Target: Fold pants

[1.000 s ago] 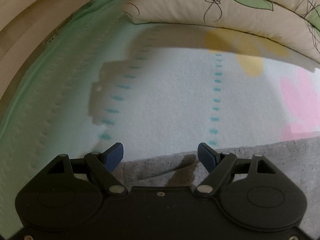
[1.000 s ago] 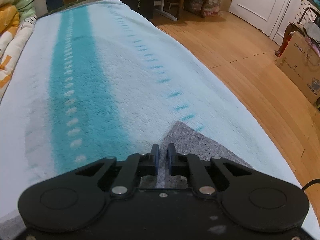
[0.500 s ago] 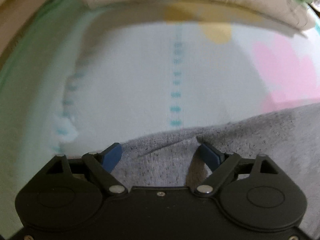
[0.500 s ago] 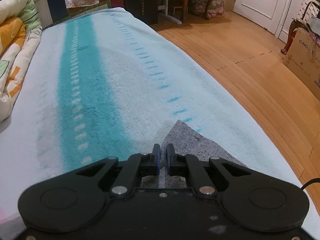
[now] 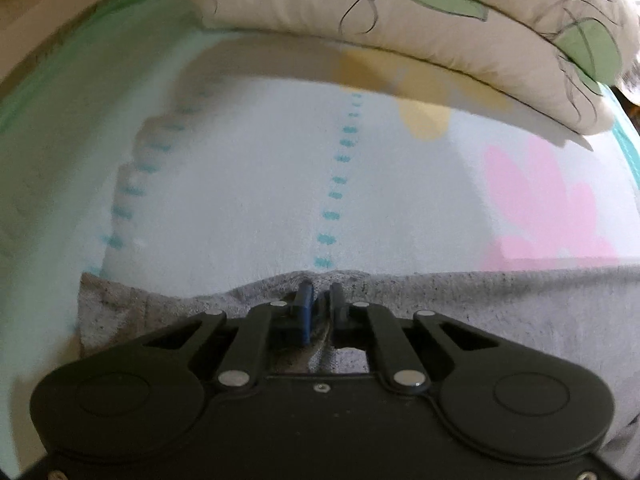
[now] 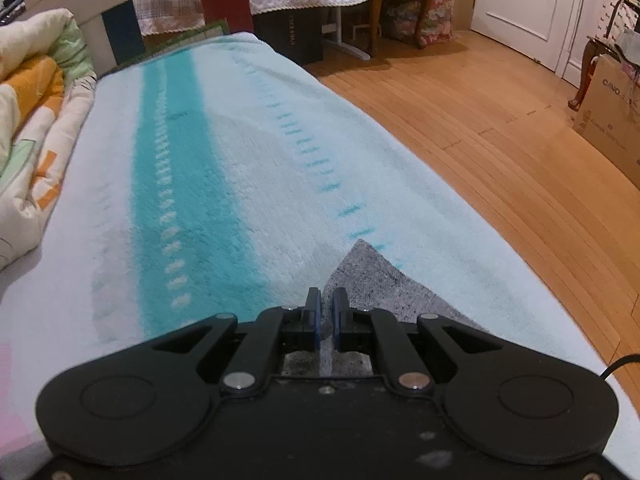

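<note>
grey pants on bed, both edges pinched for folding

left tongs [image 5: 320,300] had just been closing and were clenched on the edge of the pants [image 5: 500,312]; right tongs [image 6: 326,308] were clenched on a corner of the pants, which lay flat on the bed [image 6: 224,168] beside a quilt [image 5: 400,20], likely so both ends lift together.

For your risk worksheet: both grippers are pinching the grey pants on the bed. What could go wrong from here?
1. The left gripper has just closed on a shallow bunch of the pants' edge; it may slip out.
2. The right gripper holds only a corner, so lifting could skew the fold.
</note>
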### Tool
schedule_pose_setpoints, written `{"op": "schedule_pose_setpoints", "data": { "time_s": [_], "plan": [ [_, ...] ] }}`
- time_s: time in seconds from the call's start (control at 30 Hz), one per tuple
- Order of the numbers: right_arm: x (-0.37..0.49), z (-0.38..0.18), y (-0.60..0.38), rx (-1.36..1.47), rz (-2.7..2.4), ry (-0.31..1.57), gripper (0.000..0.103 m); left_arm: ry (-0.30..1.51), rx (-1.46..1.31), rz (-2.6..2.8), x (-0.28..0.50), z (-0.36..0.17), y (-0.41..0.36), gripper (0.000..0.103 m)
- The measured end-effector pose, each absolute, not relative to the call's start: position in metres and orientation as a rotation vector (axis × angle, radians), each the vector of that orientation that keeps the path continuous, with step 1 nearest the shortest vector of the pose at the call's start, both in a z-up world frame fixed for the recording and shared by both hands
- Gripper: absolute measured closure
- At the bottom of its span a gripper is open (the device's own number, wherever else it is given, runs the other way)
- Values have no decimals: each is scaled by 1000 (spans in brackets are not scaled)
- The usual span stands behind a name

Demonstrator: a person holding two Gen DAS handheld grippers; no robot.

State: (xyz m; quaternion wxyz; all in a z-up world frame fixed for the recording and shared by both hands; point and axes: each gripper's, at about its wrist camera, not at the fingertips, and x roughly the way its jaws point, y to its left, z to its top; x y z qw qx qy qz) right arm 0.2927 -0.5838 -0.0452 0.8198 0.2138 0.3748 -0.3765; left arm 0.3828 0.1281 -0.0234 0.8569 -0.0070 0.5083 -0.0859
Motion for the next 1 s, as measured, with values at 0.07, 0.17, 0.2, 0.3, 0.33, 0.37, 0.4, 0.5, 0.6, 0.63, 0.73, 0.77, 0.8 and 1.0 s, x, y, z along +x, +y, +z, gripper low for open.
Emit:
{"op": "schedule_pose_setpoints", "data": {
  "time_s": [0.07,0.17,0.2,0.3,0.33,0.37,0.4,0.5,0.6,0.63,0.73,0.77,0.8,1.0],
  "plan": [
    [285,-37,-587,465,-790,779,97,1049,-10,-184,375,-16,129,93],
    [270,-23,-592,496,-784,754,98,1019,-10,-189,363,0,127,93],
    [264,-19,-594,517,-776,744,98,1009,-3,-191,360,5,126,93],
    [245,-8,-597,558,-755,720,98,984,11,-195,346,20,126,93],
    [237,-4,-596,560,-749,715,98,974,16,-197,340,25,127,93],
    [231,-1,-595,560,-744,712,98,968,20,-199,334,31,127,93],
    [223,1,-595,561,-738,711,98,958,28,-202,328,35,128,93],
    [200,9,-592,575,-722,703,98,936,49,-208,309,47,130,93],
    [172,15,-590,603,-716,687,98,918,75,-216,286,58,131,93],
    [164,16,-589,608,-716,685,98,912,89,-220,278,62,132,93],
    [140,19,-587,627,-711,678,98,904,104,-241,253,70,137,93],
    [131,20,-584,630,-706,677,98,906,105,-247,245,72,138,93],
    [123,20,-583,630,-701,679,98,907,112,-255,237,74,140,93],
    [76,11,-565,628,-697,692,98,933,235,-301,189,70,146,102]
  ]
}}
